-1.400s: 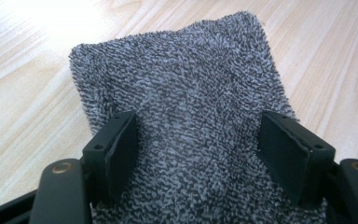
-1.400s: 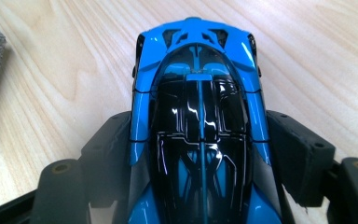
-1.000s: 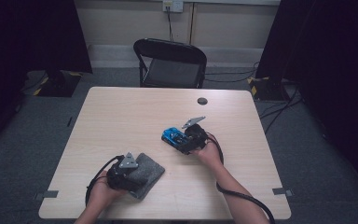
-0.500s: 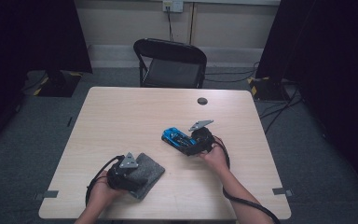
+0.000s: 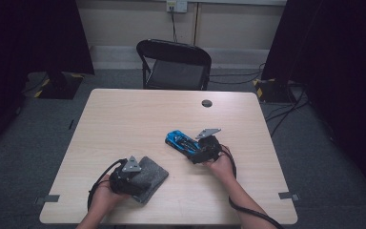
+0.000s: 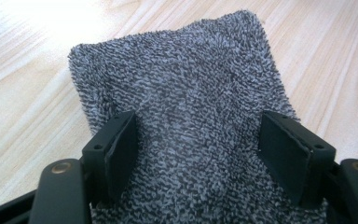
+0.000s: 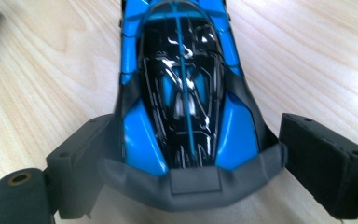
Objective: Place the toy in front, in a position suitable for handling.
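Observation:
A blue and black toy car point(image 5: 181, 141) rests on the wooden table point(image 5: 124, 119), right of centre. My right gripper point(image 5: 196, 151) is behind it, open, its jaws straddling the car's grey rear wing point(image 7: 191, 184). The left jaw is close against the car point(image 7: 186, 93) and the right jaw stands just off it. A grey terry cloth point(image 5: 150, 179) lies near the table's front left. My left gripper point(image 5: 136, 175) is over it, open. The cloth point(image 6: 186, 88) runs flat between the wide-apart jaws and is not pinched.
A small black round disc point(image 5: 207, 103) lies near the table's far edge. A black folding chair point(image 5: 174, 62) stands behind the table. Cables trail from both grippers over the front edge. Bare tabletop stretches across the back left.
The right gripper has shifted slightly and turned behind the car, which stays in place. The left gripper and the cloth have not moved.

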`<act>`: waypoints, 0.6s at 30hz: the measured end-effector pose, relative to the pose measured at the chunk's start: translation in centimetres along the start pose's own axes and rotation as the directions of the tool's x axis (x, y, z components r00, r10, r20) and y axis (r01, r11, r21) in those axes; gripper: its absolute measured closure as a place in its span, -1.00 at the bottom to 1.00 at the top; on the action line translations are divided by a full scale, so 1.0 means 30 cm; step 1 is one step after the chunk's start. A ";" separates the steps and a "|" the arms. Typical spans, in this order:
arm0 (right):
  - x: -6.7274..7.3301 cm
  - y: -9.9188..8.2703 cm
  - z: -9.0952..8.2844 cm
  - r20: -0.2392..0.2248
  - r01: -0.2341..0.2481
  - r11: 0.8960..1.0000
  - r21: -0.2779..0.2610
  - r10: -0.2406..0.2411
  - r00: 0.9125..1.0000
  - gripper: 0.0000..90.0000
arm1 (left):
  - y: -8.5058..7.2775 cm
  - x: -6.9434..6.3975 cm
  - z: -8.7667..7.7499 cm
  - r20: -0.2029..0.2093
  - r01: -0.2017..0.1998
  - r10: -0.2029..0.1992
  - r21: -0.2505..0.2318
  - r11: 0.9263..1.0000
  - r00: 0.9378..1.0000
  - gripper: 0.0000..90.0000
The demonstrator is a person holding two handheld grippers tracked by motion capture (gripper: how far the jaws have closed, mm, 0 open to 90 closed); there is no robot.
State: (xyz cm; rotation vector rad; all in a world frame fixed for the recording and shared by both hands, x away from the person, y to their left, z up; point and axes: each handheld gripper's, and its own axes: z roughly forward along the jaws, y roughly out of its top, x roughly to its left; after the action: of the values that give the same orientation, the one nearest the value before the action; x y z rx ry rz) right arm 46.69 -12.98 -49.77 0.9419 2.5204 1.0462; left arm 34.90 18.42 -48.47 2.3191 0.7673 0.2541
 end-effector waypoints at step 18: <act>0.006 -0.030 0.003 0.003 0.005 1.000 -0.025 -0.005 1.000 -0.75 | -0.001 -0.003 0.001 -0.004 0.009 -0.009 -0.003 1.000 1.000 -0.39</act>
State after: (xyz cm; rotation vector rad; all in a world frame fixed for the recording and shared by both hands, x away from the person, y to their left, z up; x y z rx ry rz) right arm 46.16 -13.29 -50.46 0.9290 2.5000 1.0709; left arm 34.82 18.36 -48.50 2.3124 0.7790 0.2556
